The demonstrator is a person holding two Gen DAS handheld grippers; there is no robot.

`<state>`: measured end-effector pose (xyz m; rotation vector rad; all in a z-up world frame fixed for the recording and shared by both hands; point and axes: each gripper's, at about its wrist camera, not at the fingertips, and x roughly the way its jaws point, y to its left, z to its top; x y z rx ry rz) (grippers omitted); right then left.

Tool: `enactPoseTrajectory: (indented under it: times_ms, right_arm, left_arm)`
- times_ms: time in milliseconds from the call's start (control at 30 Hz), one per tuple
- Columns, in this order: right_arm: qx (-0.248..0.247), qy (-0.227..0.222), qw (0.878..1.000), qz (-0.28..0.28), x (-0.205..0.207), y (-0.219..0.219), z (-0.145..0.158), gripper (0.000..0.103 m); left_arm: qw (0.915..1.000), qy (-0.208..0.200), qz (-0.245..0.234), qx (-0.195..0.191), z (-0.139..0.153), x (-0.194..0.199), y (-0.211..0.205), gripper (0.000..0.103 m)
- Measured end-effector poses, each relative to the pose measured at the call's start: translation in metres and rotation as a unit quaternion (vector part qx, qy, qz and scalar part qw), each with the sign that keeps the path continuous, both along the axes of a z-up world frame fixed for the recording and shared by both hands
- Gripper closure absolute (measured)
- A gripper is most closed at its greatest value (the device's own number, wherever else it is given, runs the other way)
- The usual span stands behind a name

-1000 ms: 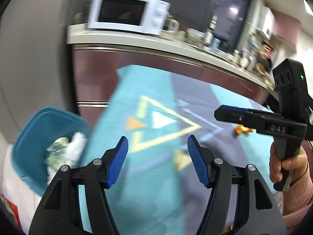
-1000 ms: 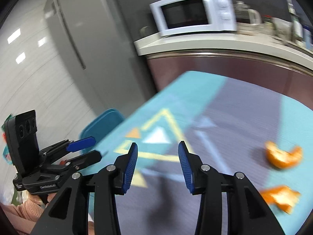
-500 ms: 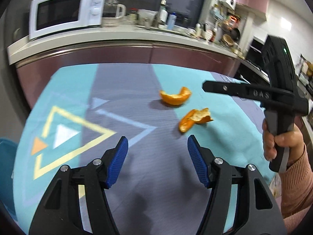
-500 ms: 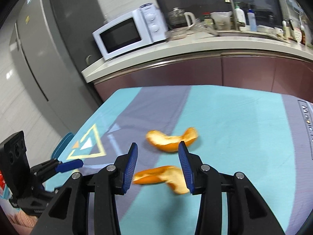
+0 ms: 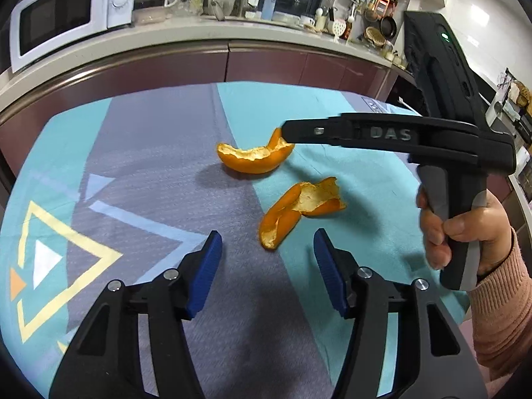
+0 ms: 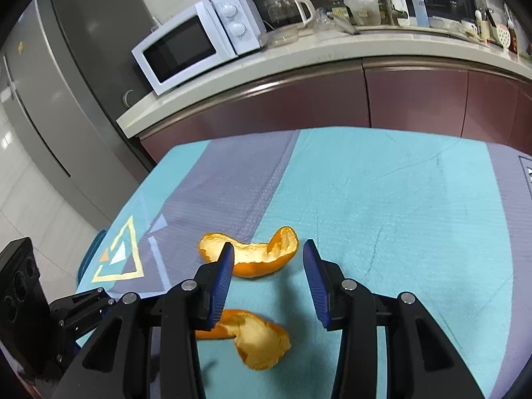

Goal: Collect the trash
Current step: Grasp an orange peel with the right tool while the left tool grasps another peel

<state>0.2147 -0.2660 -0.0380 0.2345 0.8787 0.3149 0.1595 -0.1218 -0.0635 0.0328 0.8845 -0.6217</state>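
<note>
Two orange peels lie on a teal and grey tablecloth [image 5: 149,153]. The far peel [image 5: 252,158] is a curved boat shape; it also shows in the right wrist view [image 6: 256,259]. The near peel [image 5: 299,206] is folded; it also shows in the right wrist view [image 6: 252,335]. My left gripper [image 5: 266,266] is open and empty, just short of the near peel. My right gripper [image 6: 267,276] is open and empty, its jaws straddling the far peel from above. In the left wrist view the right gripper's tip [image 5: 289,131] is at the far peel's right end.
A kitchen counter [image 6: 332,50] with a white microwave [image 6: 196,43], kettle and bottles runs behind the table. A grey fridge [image 6: 50,99] stands at the left. A blue bin's edge [image 6: 91,252] shows beyond the table's left side.
Both grippers have moved forward and down toward the peels. The right gripper now sits over the far peel. The left gripper has closed in on the near peel.
</note>
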Motion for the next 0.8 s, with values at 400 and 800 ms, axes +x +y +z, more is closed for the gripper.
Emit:
enactPoseTrajectory:
  times_ms: [400,800]
  right_arm:
    - [0.015,0.031,0.999,0.004,0.011,0.001,-0.018,0.067]
    - [0.029,0.028,0.999,-0.005,0.004,-0.007,-0.020,0.092]
  left_arm:
    - [0.9995,0.018,-0.024,0.010,-0.014,0.016,-0.024,0.062]
    - [0.9997,0.010,-0.015,0.014,-0.014,0.010,-0.023,0.085]
